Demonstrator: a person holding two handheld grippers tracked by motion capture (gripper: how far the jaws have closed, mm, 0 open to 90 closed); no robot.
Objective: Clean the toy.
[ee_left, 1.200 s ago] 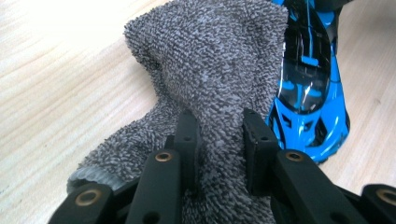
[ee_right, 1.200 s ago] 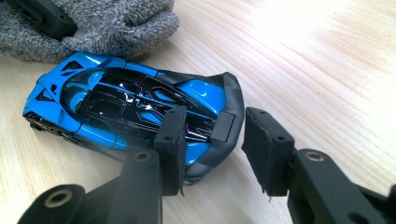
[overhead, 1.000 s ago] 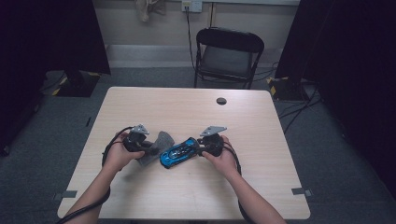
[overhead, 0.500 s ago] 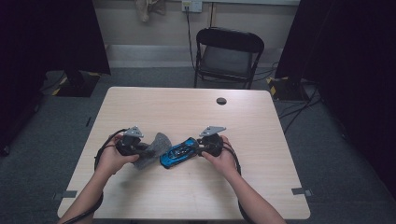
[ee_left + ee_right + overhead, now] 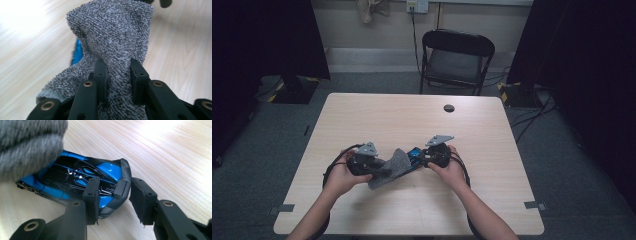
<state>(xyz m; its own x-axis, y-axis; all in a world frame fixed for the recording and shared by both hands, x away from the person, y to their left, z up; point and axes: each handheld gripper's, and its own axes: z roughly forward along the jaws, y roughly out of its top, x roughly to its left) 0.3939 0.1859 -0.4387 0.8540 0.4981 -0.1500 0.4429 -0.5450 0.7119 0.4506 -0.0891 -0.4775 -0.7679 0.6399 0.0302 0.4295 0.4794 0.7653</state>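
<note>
A blue and black toy car (image 5: 75, 175) lies on the wooden table (image 5: 402, 120), near the middle of its front half. My right gripper (image 5: 113, 200) is shut on the car's rear end, one pad on each side. A grey terry cloth (image 5: 112, 32) is pinched between the pads of my left gripper (image 5: 116, 72), which is shut on it. The cloth (image 5: 389, 167) drapes over the car's front, so in the high view just a bit of the blue car (image 5: 414, 154) shows between my left gripper (image 5: 379, 167) and my right gripper (image 5: 422, 160). A sliver of the car (image 5: 78, 51) peeks out past the cloth.
A small black round thing (image 5: 449, 108) sits near the table's far edge. A black folding chair (image 5: 455, 57) stands behind the table. Dark curtains hang at both sides, and cables lie on the floor at the right.
My left gripper has moved right with the cloth, which now covers the car's front. My right gripper and the car have stayed in place.
</note>
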